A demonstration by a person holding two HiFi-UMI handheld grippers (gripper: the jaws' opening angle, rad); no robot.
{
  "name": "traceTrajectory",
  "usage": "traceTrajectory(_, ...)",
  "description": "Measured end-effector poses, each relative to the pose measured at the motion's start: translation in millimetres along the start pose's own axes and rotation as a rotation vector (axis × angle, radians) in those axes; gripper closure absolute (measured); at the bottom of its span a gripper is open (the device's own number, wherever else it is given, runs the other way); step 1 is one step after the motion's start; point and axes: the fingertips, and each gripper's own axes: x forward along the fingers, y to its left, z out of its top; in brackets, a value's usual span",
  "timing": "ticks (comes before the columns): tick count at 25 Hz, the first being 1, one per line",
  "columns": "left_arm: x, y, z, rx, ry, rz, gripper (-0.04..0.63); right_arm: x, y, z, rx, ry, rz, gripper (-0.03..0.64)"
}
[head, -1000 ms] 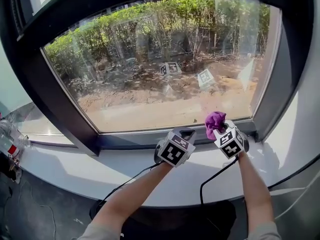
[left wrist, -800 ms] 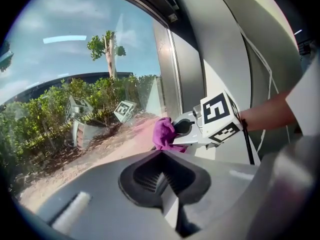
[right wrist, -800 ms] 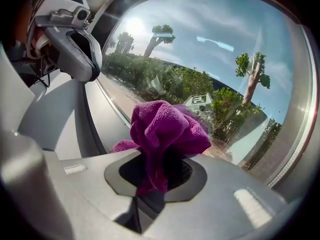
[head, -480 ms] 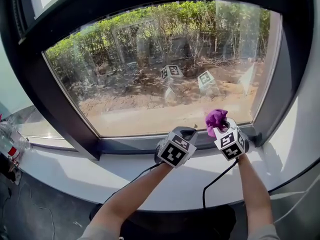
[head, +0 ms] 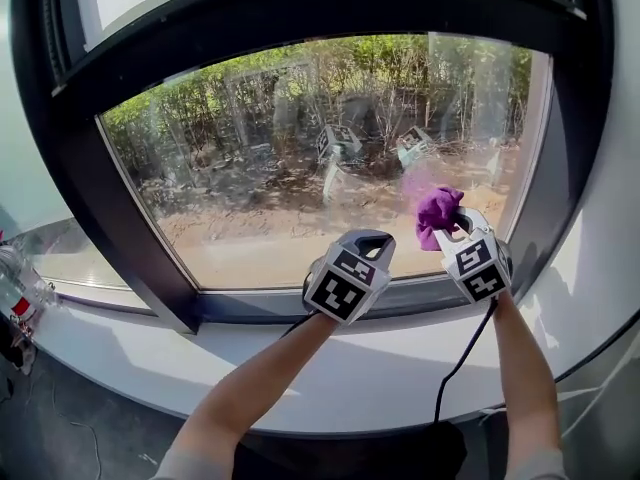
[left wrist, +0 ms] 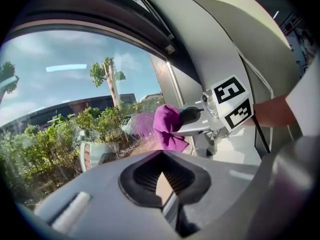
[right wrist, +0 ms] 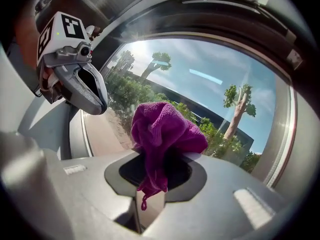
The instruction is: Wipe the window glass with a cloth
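A purple cloth (head: 437, 211) is held clenched in the jaws of the right gripper (head: 452, 226) at 4 o'clock of the window glass (head: 280, 138), the left gripper (head: 366, 246) parked at 6 o'clock with jaws closed on nothing; wiping is judged barely begun, most of the hazy pane left.

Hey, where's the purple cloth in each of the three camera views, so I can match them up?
Head view: the purple cloth is right of centre, in the right gripper, by the pane's lower right corner.
Left gripper view: near centre, in front of the glass.
Right gripper view: centre, bunched between its own fingers.
Shared landmark: the window glass, behind the cloth in all three.
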Motion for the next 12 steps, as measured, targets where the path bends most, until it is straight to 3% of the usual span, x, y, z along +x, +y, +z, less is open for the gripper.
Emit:
traceTrajectory(8, -13, 10, 45, 0.033, -0.063, 0.018, 0.595, -29, -61, 83, -0.018, -0.119, -0.079, 0.511)
traceTrajectory(12, -16, 14, 48, 0.028, -0.067, 0.022, 0.595, -37, -64, 98, -0.017, -0.155, -0.091, 0.512)
